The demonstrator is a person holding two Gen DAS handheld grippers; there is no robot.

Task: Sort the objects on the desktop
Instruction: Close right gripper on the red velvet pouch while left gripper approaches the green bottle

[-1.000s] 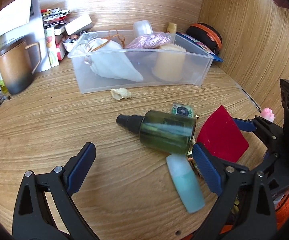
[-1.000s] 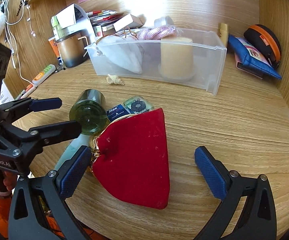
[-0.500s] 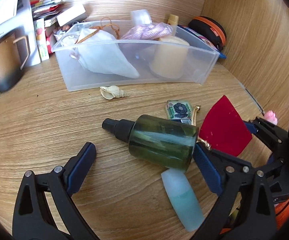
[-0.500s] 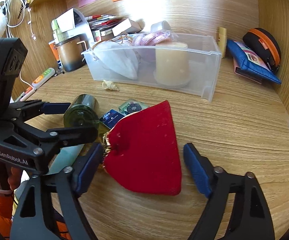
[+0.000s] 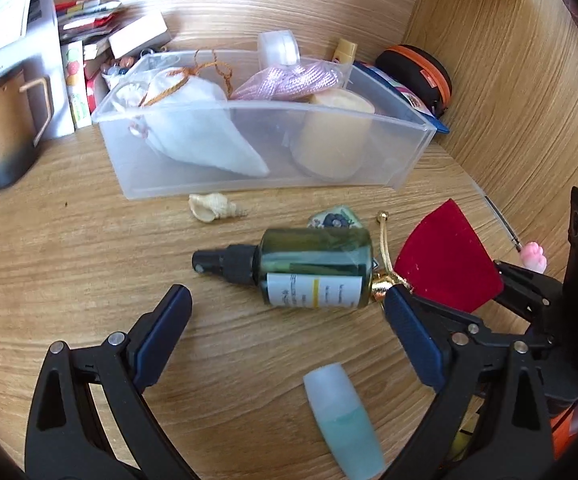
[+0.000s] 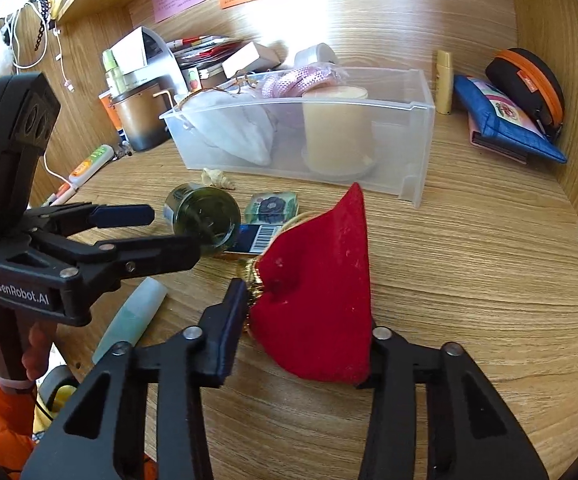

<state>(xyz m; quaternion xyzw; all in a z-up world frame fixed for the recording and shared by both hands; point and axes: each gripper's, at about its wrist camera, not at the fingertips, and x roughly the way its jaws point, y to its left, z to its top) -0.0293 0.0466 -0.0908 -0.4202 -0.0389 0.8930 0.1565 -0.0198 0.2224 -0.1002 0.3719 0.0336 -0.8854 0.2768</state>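
A dark green spray bottle (image 5: 313, 268) lies on its side on the wooden desk, just ahead of my open left gripper (image 5: 289, 332); it also shows in the right wrist view (image 6: 203, 220). My right gripper (image 6: 305, 320) is shut on a red velvet pouch (image 6: 321, 292) with a gold cord, whose far tip lifts off the desk. The pouch shows in the left wrist view (image 5: 449, 256) too. A pale teal tube (image 5: 343, 420) lies near my left gripper. A clear plastic bin (image 5: 265, 160) holds a white cloth bag, a pink bag and a cream candle.
A small seashell (image 5: 215, 207) and a floral square (image 6: 273, 208) lie before the bin. A brown mug (image 5: 1, 136), boxes and papers stand back left. A blue pouch (image 6: 505, 120) and black-orange case (image 6: 529, 84) sit back right. Wooden walls enclose the desk.
My right gripper has closed from wide open onto the red pouch. My left gripper has moved forward toward the spray bottle, which has rolled so its label shows.
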